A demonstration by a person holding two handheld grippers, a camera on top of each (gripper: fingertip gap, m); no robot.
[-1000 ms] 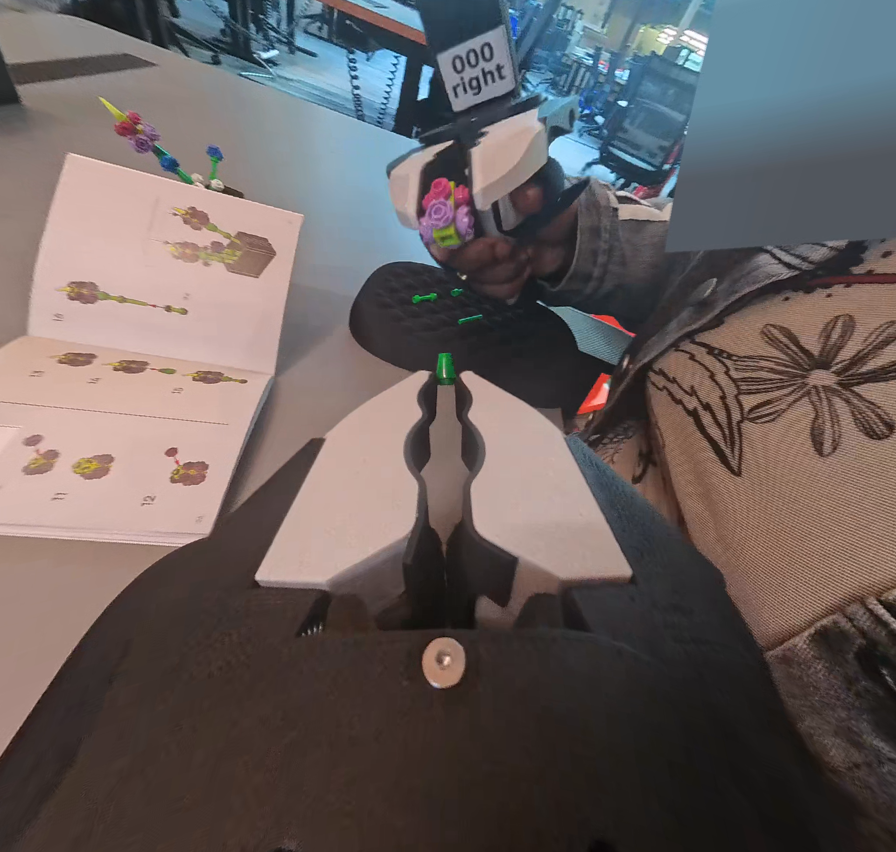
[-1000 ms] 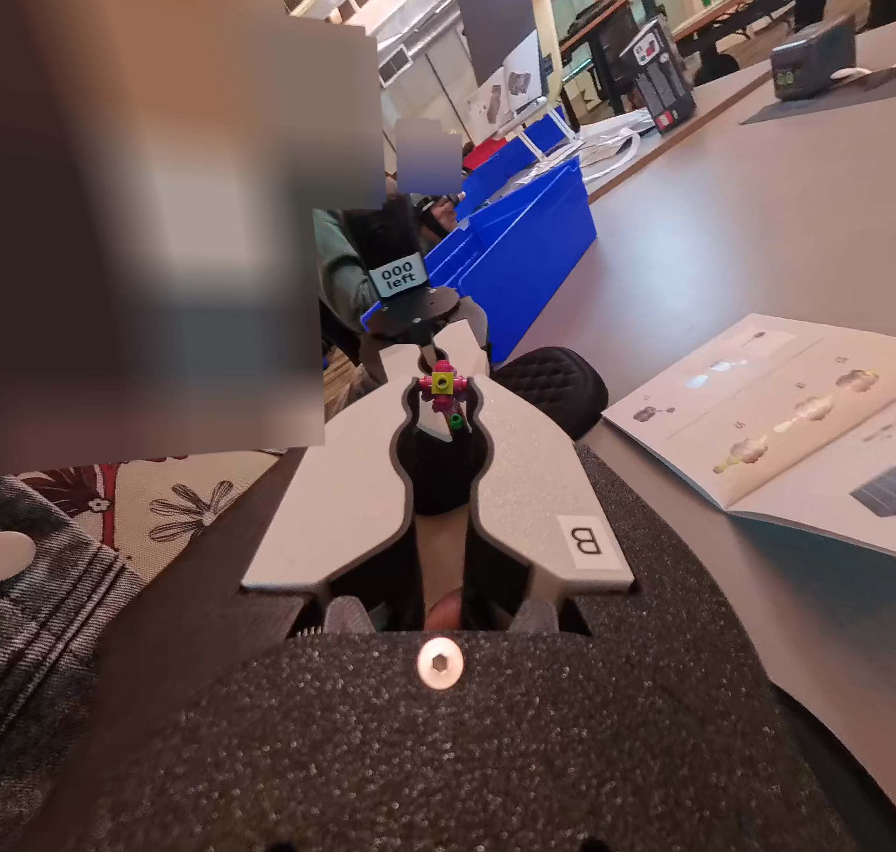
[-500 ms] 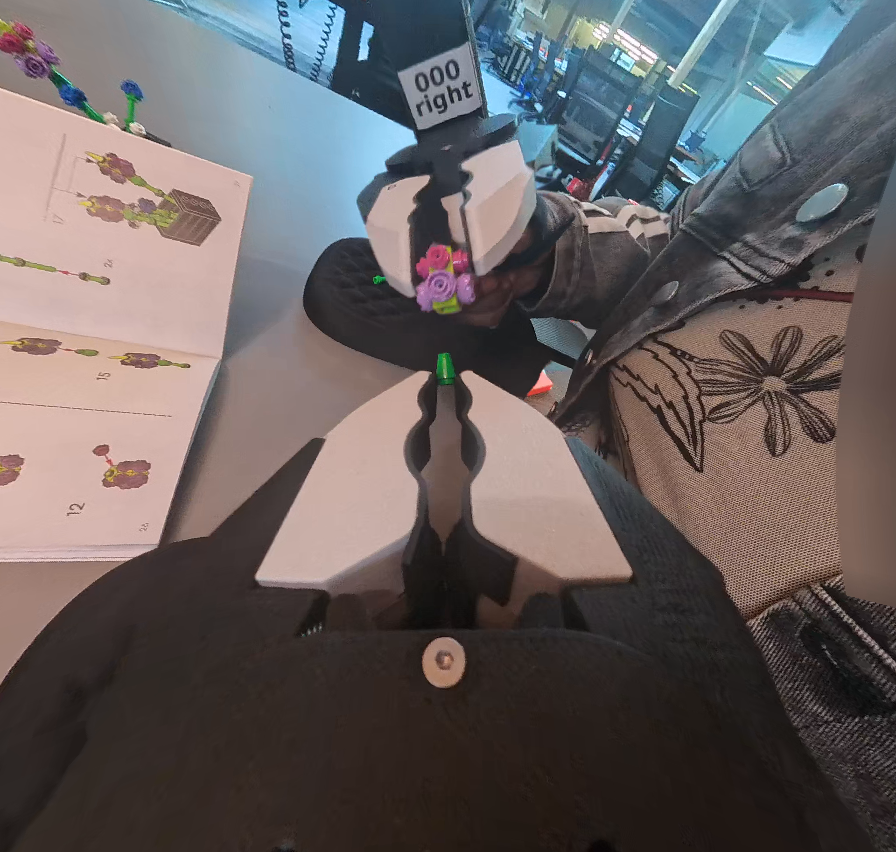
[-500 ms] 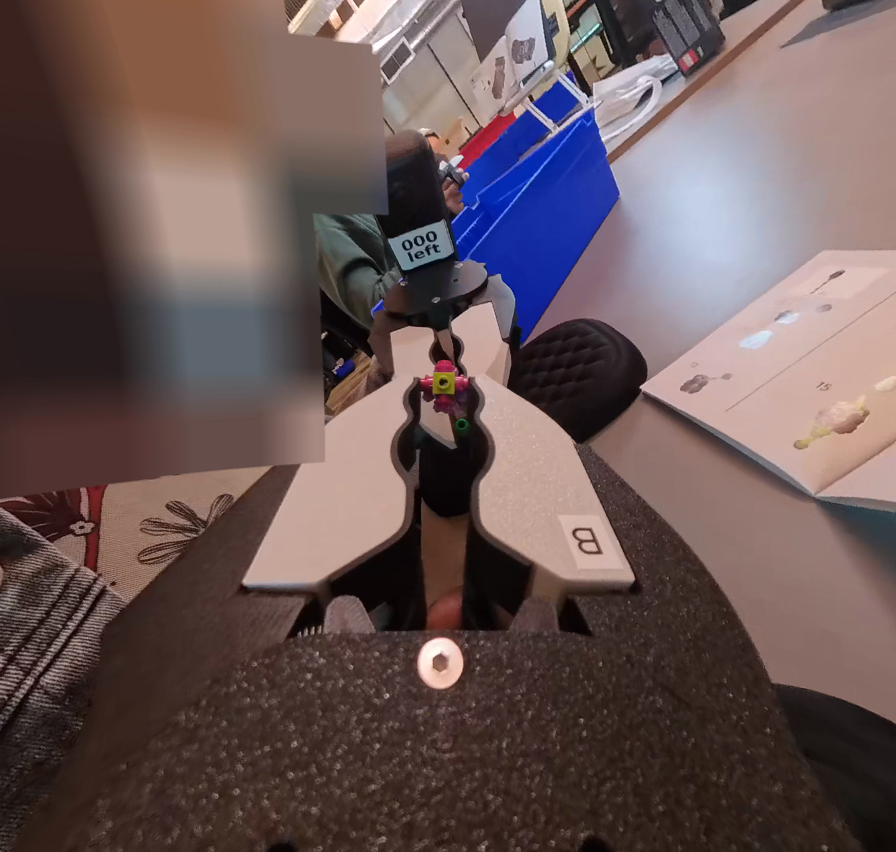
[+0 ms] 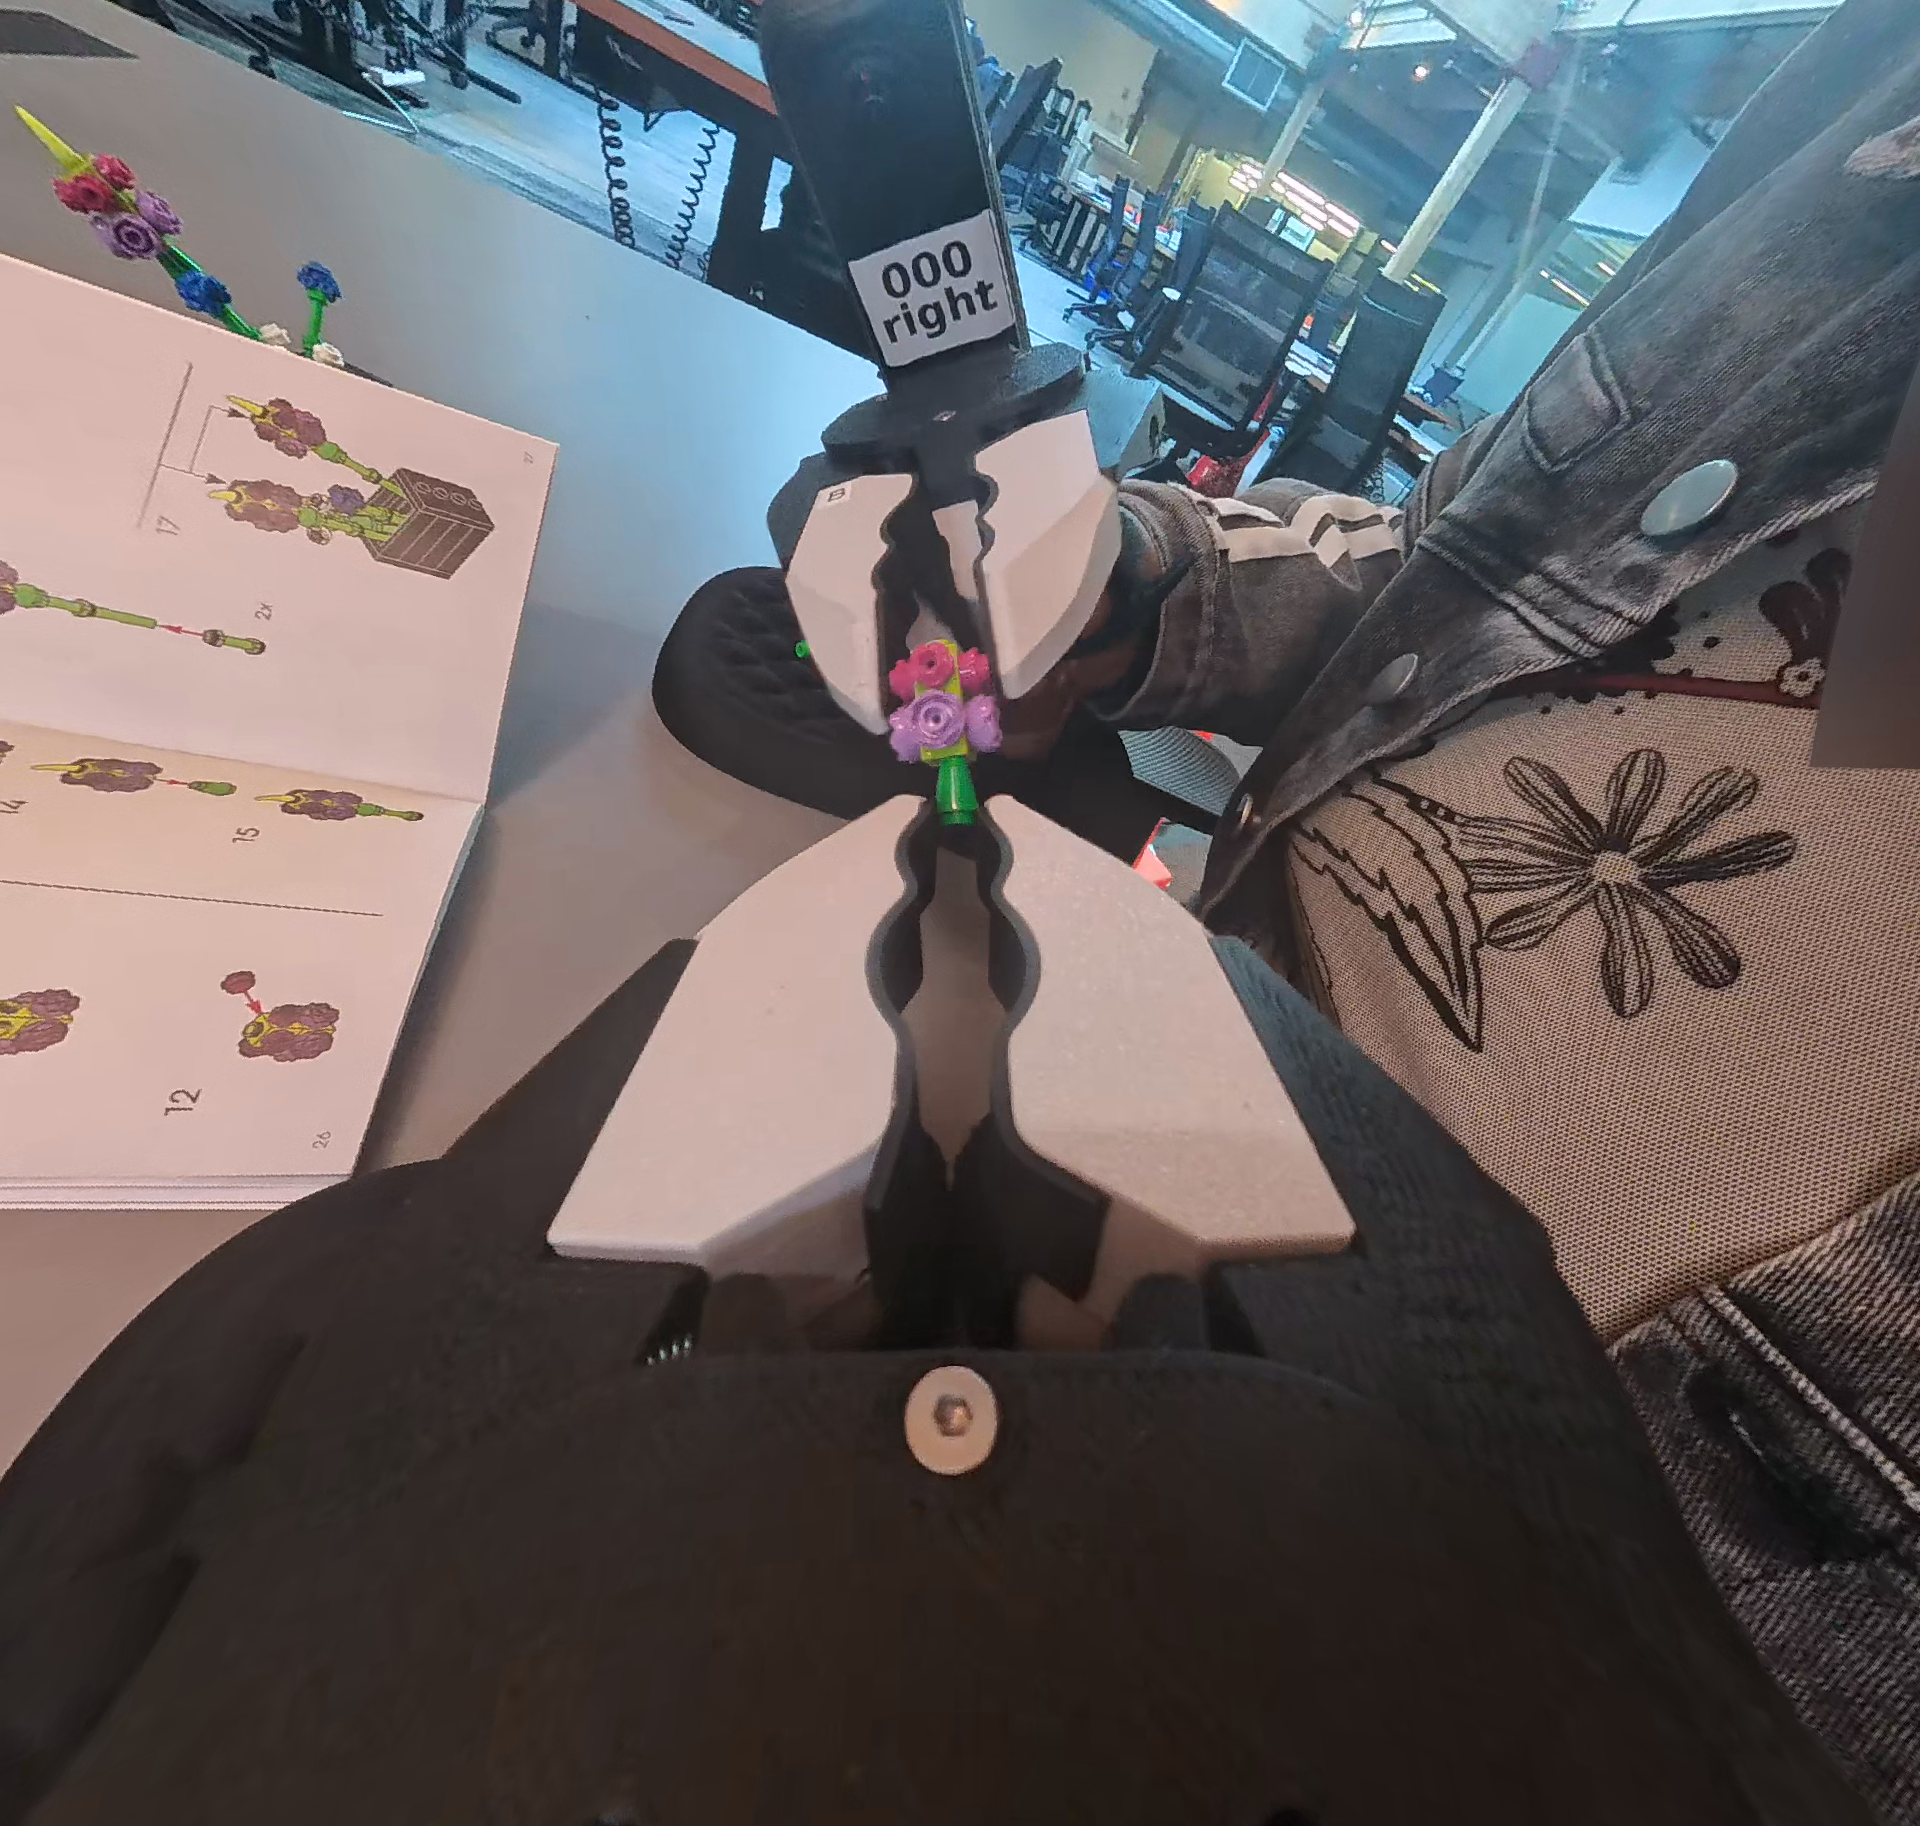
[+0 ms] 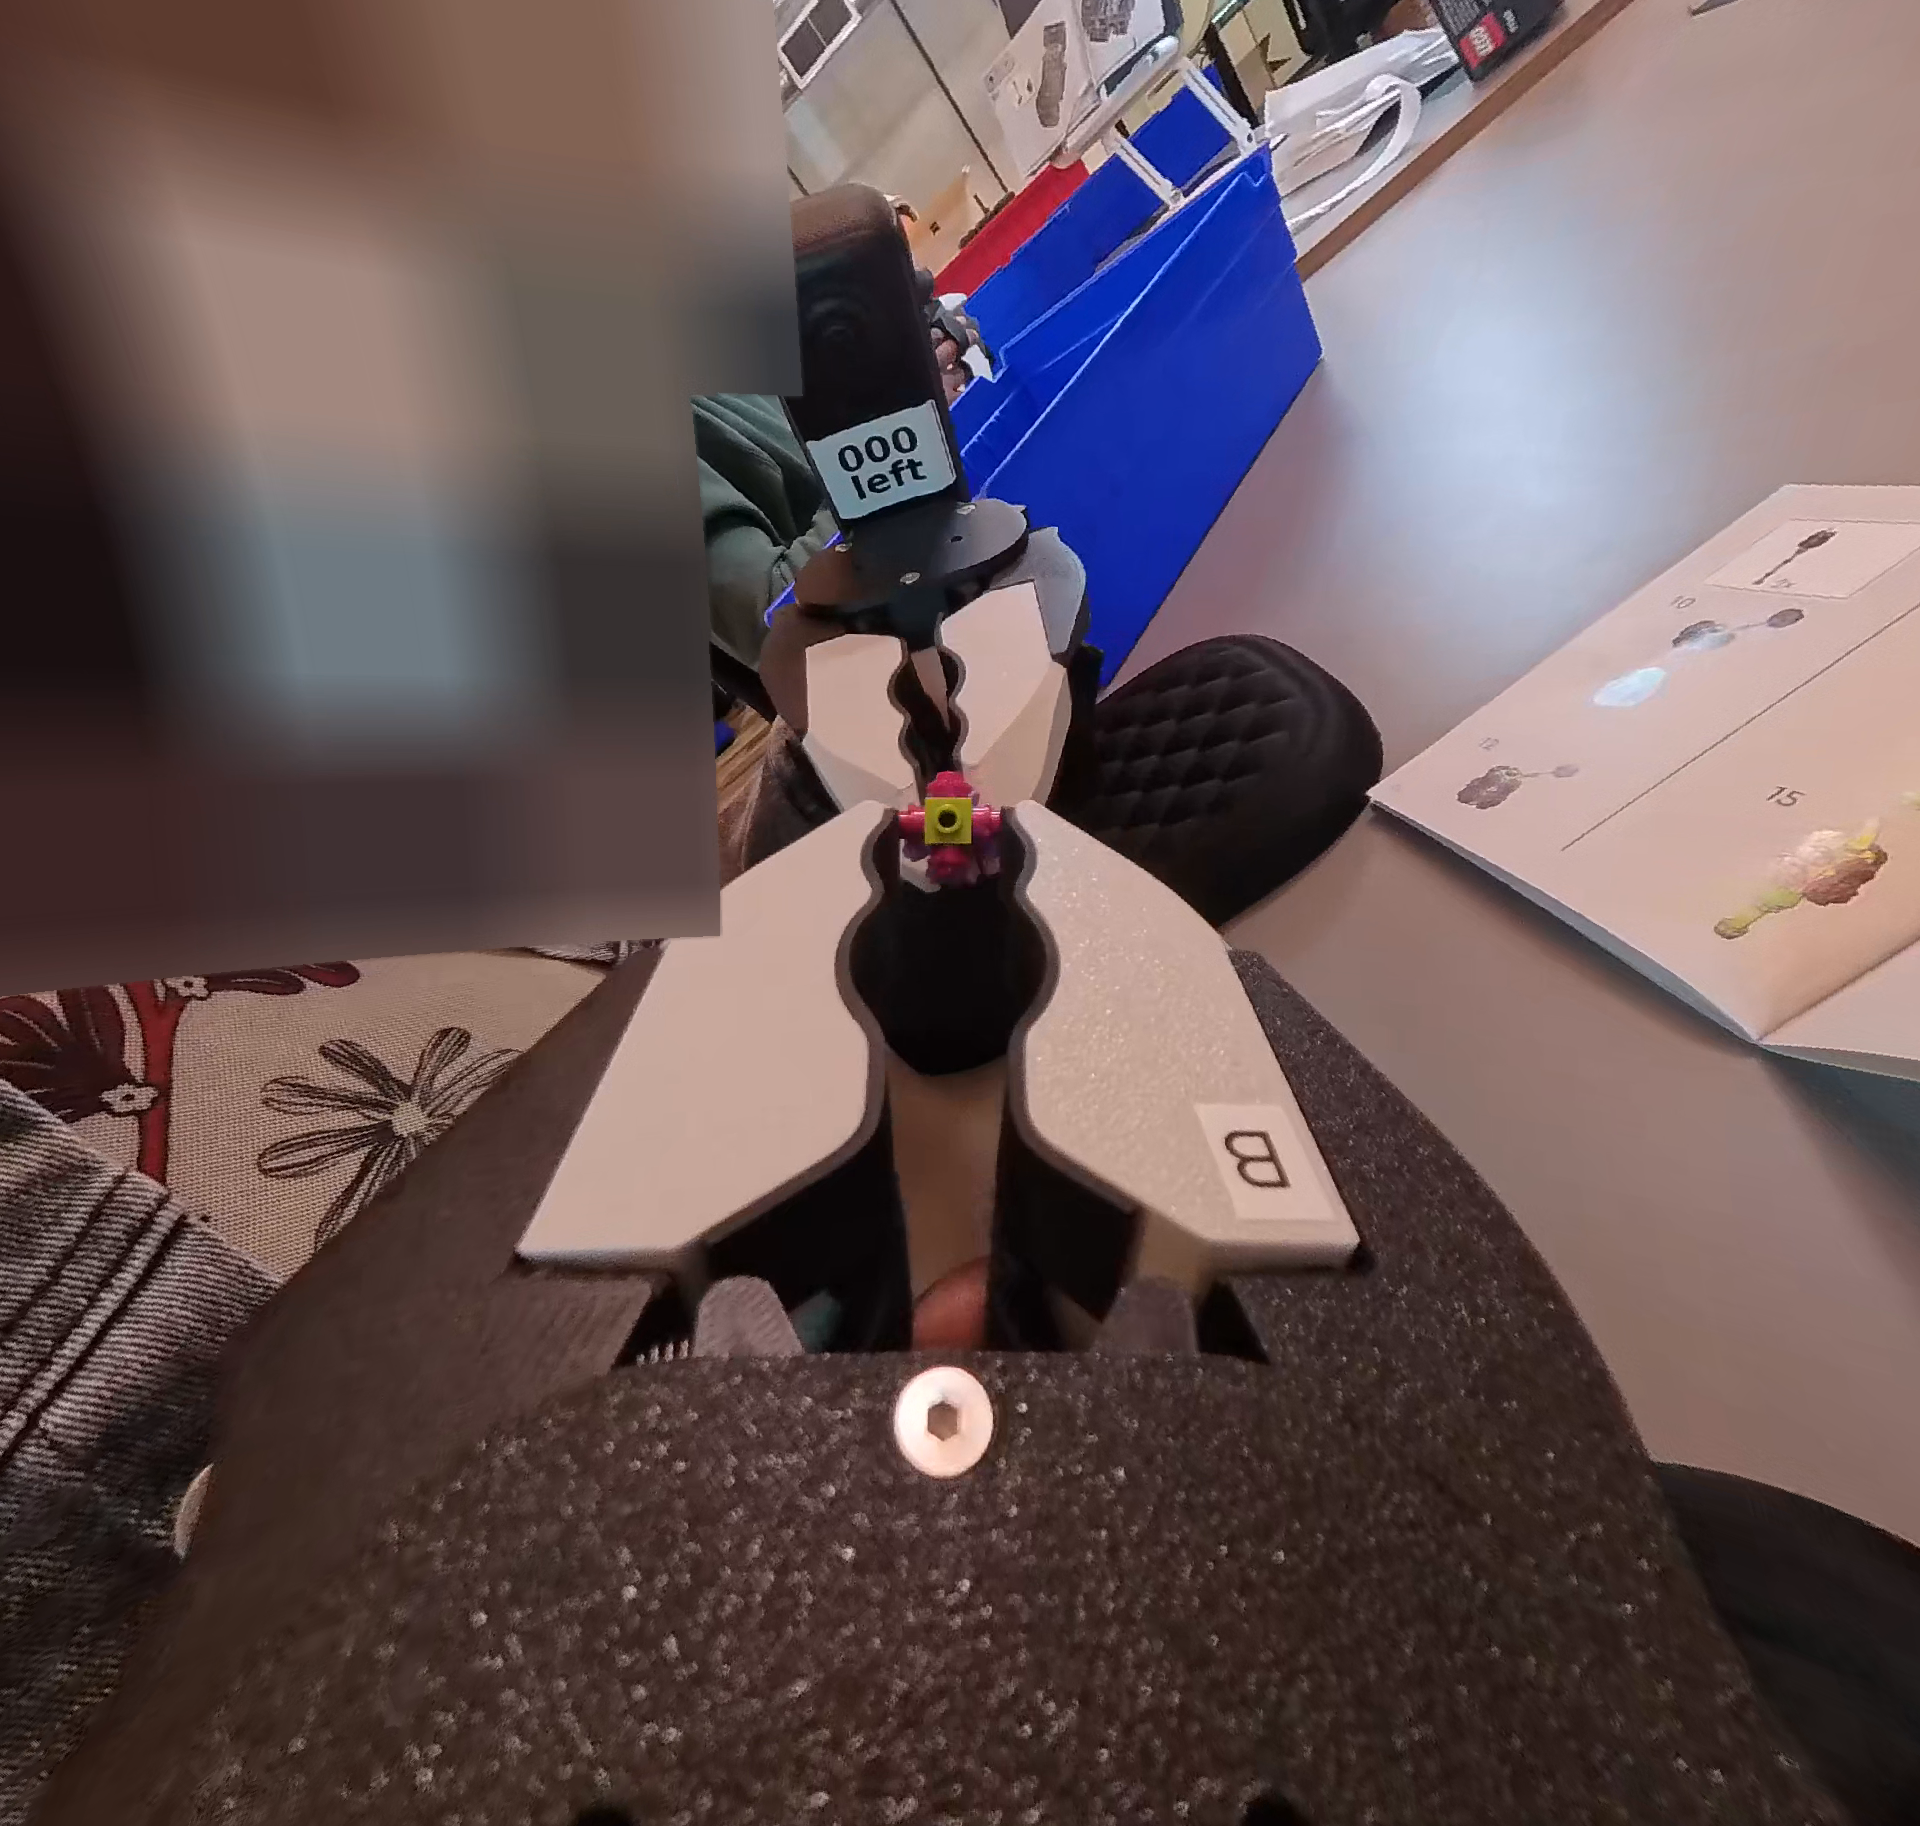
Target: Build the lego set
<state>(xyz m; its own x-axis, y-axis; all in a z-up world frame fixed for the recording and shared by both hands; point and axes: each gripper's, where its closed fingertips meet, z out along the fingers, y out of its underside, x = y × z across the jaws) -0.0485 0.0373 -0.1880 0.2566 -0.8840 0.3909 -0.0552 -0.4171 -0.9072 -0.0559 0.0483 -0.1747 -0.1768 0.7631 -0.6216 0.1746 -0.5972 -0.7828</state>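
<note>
While the two pieces meet in mid-air above the grey bench (image 5: 665,405), we see the left tongs (image 5: 954,820) closed tight on a small green cone-shaped stem piece (image 5: 953,791), its top touching the underside of the pink, purple and lime flower cluster (image 5: 940,701). The right tongs (image 6: 948,834) are pinched onto that cluster, the lime cube facing us in the right wrist view. Whether the stem is seated or only butted against it, we cannot quite tell.

What could spoil this? We reckon a slight tilt between the two tools would send the tiny stem skidding off the stud, and too hard a push could pop a blossom loose or flick the stem out of the tips onto the person's lap.

As for writing: each tool carries a white label, one finger bears a small lettered sticker, and the open white instruction booklet (image 5: 239,737) shows numbered steps. Beyond it lie finished flower stems with blue and purple blooms (image 5: 156,238), and a black quilted tray (image 5: 748,664) sits behind the tongs.
</note>
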